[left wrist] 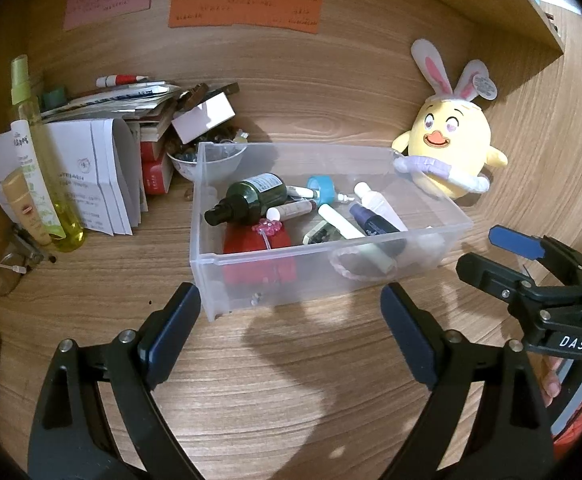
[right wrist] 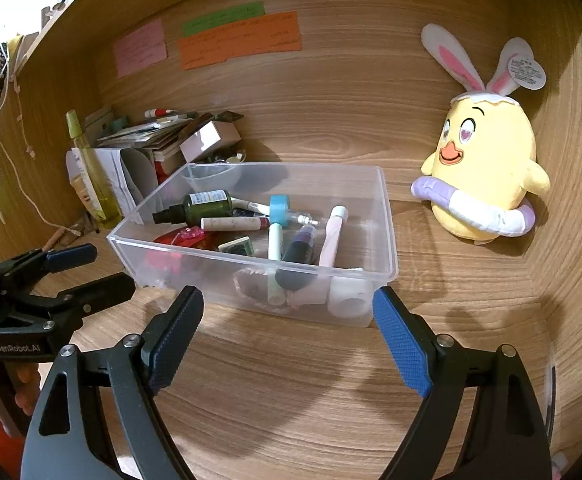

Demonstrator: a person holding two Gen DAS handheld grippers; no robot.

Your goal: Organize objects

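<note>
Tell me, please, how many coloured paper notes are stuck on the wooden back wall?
3. The pink note is leftmost, the green note is at the top, and the orange note sits just below the green one. No others show in either view.

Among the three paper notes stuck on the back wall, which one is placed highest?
The green note, a narrow strip directly above the wider orange note. The pink note sits lower, off to their left.

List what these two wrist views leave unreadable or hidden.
- Sticky notes: writing too small, both views.
- Plush chick: hang-tag print too small; its foot is behind the clear bin corner in the left view.
- Bowl: contents blocked by the bin's wall.
- Paper stack: buried items indistinct.
</note>
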